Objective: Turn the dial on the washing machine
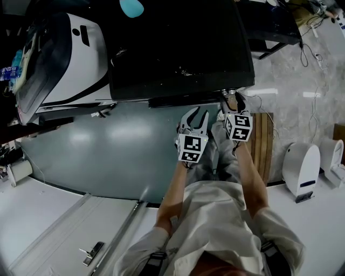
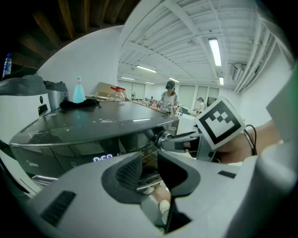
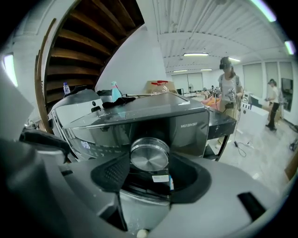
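Note:
The dark grey washing machine (image 1: 178,48) stands in front of me, its top seen from above in the head view. Its round silver dial (image 3: 150,155) sits on the front panel near the right corner. My right gripper (image 3: 150,161) is at the dial, with one pad against each side of its rim. From the left gripper view, the right gripper's fingers (image 2: 179,143) reach the dial (image 2: 163,138). My left gripper (image 1: 197,114) hangs just left of the right gripper (image 1: 230,99), short of the panel. It is open with nothing between its jaws.
A white appliance (image 1: 70,59) stands left of the washer. A teal bottle (image 1: 131,6) and a dark cloth lie on the washer's top. A wooden slatted stand (image 1: 263,140) and a white device (image 1: 301,170) are on the floor to the right. People stand far off (image 3: 229,88).

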`<state>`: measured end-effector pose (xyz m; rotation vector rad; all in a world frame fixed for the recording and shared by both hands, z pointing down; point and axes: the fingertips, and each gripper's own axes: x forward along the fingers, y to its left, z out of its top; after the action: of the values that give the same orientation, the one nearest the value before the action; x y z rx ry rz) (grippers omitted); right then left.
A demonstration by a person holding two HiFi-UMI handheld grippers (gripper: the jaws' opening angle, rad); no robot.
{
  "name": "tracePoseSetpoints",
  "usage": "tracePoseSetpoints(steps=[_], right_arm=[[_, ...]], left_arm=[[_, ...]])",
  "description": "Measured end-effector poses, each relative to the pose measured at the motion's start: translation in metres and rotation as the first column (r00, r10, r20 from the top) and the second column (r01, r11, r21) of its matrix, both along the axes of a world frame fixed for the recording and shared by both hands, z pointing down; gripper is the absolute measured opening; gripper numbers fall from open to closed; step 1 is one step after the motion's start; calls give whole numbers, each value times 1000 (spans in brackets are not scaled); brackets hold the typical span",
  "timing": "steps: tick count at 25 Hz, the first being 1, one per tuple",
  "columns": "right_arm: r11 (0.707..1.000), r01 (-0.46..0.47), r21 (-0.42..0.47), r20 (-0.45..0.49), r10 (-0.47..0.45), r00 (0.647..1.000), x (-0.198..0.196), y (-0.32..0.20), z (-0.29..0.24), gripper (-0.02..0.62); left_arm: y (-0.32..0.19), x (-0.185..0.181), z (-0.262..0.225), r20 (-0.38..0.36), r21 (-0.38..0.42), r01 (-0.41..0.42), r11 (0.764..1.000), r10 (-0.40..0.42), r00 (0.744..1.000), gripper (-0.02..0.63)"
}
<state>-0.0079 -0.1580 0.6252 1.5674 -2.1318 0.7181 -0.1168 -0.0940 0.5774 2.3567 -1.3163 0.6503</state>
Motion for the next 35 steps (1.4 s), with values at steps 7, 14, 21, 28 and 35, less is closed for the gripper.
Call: tracePoseSetpoints(steps=[7,14,21,28,35], right_arm=[[999,-31,-21,118,33,993,2,0,1,262],[997,-63,-50,250,73,966,4,-1,2,262],[993,-86,-77,357,108,928,6,-2,3,262],[986,-119,-115,469,160,869,7,-2,4,265],[975,-156,-161,595,222,772,11,-3,5,265]], left_arm=[[1,5,0,-2,1,-5,1000,5,1000,107],[1,9,0,-2,-4,-10,1000,10,1000,107],[2,11,3,0,-7,-17,1000,17,1000,107],[3,14,6,0,-14,-26,1000,26,1000,107],[2,15,6,-1,-14,-23,1000,23,1000,107]])
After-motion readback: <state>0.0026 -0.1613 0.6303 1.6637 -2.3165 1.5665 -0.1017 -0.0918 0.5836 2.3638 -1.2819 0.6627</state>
